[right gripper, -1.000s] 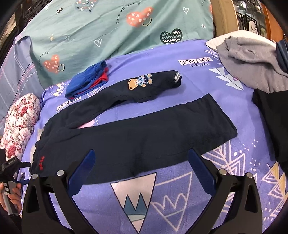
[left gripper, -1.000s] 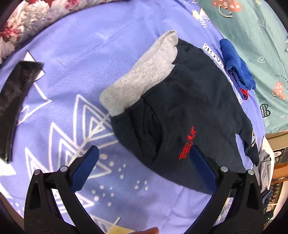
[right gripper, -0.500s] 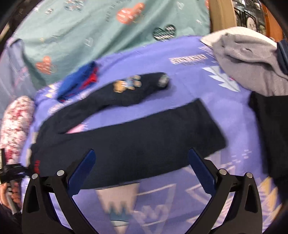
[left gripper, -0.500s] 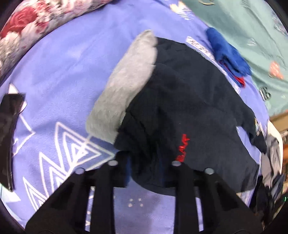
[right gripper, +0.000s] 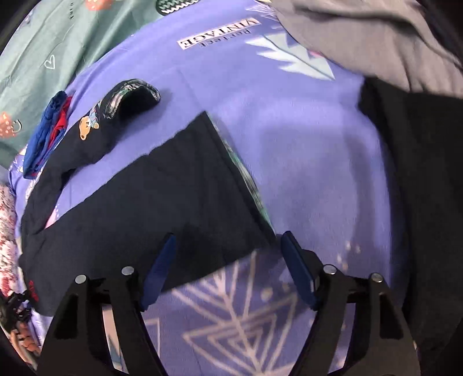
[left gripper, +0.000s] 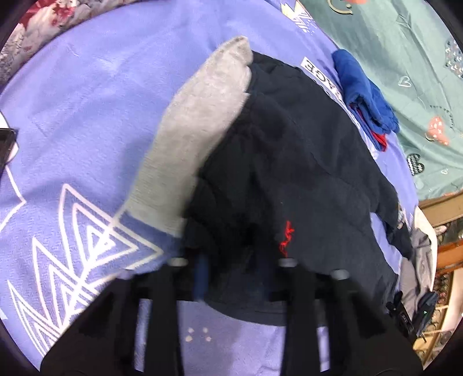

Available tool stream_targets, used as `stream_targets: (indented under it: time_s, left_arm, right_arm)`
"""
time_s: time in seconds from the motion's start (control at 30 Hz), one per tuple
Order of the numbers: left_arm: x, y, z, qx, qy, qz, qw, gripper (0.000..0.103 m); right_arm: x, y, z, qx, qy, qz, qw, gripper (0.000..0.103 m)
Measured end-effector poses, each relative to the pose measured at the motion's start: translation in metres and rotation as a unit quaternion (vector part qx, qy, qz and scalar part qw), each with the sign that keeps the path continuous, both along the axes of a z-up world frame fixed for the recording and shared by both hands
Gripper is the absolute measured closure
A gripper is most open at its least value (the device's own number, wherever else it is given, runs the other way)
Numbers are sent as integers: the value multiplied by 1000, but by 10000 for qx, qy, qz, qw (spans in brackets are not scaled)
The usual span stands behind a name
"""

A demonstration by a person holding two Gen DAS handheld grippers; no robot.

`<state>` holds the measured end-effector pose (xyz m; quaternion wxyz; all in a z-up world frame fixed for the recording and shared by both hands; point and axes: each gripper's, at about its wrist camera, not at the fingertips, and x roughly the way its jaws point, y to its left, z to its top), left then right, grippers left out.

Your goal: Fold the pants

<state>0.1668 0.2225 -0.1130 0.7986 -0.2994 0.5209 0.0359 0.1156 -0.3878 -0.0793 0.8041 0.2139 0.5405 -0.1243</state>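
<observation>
Dark navy pants (left gripper: 289,162) with red lettering and a grey fleece lining turned out at the waist (left gripper: 196,127) lie spread on a purple blanket (left gripper: 86,115). My left gripper (left gripper: 234,269) is closed down over the waist edge near the red lettering, with cloth between the jaws. In the right wrist view the near leg (right gripper: 162,196) stretches left, and the far leg with a bear patch (right gripper: 88,127) lies behind it. My right gripper (right gripper: 228,266) is open, its jaws straddling the corner of the near leg's cuff.
A folded blue and red garment (left gripper: 364,95) lies at the blanket's far edge by a green sheet (left gripper: 405,57). Grey clothing (right gripper: 361,37) and a black garment (right gripper: 419,173) are piled to the right of the cuff. A floral pillow (left gripper: 58,17) is at the left.
My left gripper moved forward onto the waist and closed from wide open. My right gripper dropped and moved in toward the near leg's cuff, narrowing somewhat but still open.
</observation>
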Motion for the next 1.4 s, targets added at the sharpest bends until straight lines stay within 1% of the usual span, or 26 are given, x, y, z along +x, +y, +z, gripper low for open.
stream_targets:
  time_s: [0.07,0.1,0.13,0.17,0.23,0.33,0.47,0.53,0.6,0.67,0.7,0.73,0.77,0.8,0.83,0.87,0.9,0.97,1.0,1.03,1.13,1.2,1.27,1.3,1.37,1.4]
  left_arm:
    - [-2,5,0,-88,-30,93,9999,91]
    - [-2,7,1,-112,-52,127,9998,91]
    - [-2,9,4,-142,-100,171,9997,92]
    - [-3,11,6,-149,-145,197,9996,92]
    - [-6,16,18,-112,-305,258,9991,92]
    - [-15,19,41,76,-517,310,9982,92]
    - [-39,16,76,564,-824,219,9948,92]
    - [-51,19,84,547,-875,192,9945,92]
    - [-61,24,79,637,-724,135,9953,92]
    - [-61,25,64,708,-481,38,9963,84]
    - [-61,28,52,773,-235,96,9967,82]
    - [-62,34,41,765,0,208,9969,76]
    - [-61,38,35,711,129,293,9970,64]
    - [-62,44,32,703,221,413,9964,59]
    - [-65,49,34,766,228,555,9953,49]
    - [-70,53,43,964,73,733,9926,42]
    - [-71,54,54,1159,-77,780,9902,39]
    - [-68,49,76,1552,-394,801,9838,21]
    - [-65,44,84,1709,-551,806,9804,18]
    - [-60,35,94,1860,-723,770,9768,18]
    - [-41,0,105,2026,-1093,336,9726,12]
    - [-21,-39,102,2121,-1217,-227,9694,10]
    - [-5,-72,92,2294,-1161,-686,9639,9]
    - [3,-85,86,2369,-1118,-826,9615,9]
    - [13,-107,69,2439,-980,-1121,9583,9]
    - [13,-115,62,2422,-922,-1220,9581,9]
  right_arm:
    - [4,4,0,46,-37,12,10000,43]
    - [7,5,0,42,-44,22,10000,57]
    - [10,5,-1,21,-69,37,10000,76]
    - [12,4,-1,156,-100,81,9998,83]
    - [11,-1,3,424,-299,29,9986,87]
    - [1,-6,27,473,-677,140,9965,87]
    - [-22,0,62,320,-823,382,9954,87]
    - [-39,-1,68,339,-812,396,9953,87]
    - [-53,-3,58,456,-627,423,9961,87]
    - [-61,-1,38,428,-291,462,9976,85]
    - [-64,0,29,408,-153,444,9981,78]
    - [-66,-3,17,336,41,326,9989,59]
    - [-67,-7,11,98,202,128,9997,52]
    - [-69,-12,12,-237,223,-123,9994,47]
    - [-70,-14,18,-393,107,-235,9989,45]
    - [-70,-16,25,-488,-56,-300,9983,44]
    - [-66,-16,37,-514,-345,-311,9976,39]
    - [-54,-11,52,-502,-789,-215,9954,29]
    - [-45,-8,57,-489,-985,-118,9939,24]
    - [-31,-2,63,-418,-1180,6,9921,24]
    - [18,14,68,283,-1592,446,9858,23]
    - [56,21,60,598,-1501,572,9852,23]
    - [101,25,41,538,-1120,600,9904,23]
    - [113,27,36,601,-1038,623,9908,24]
    - [137,26,21,1066,-934,580,9882,26]
    - [144,27,18,1221,-914,560,9867,31]
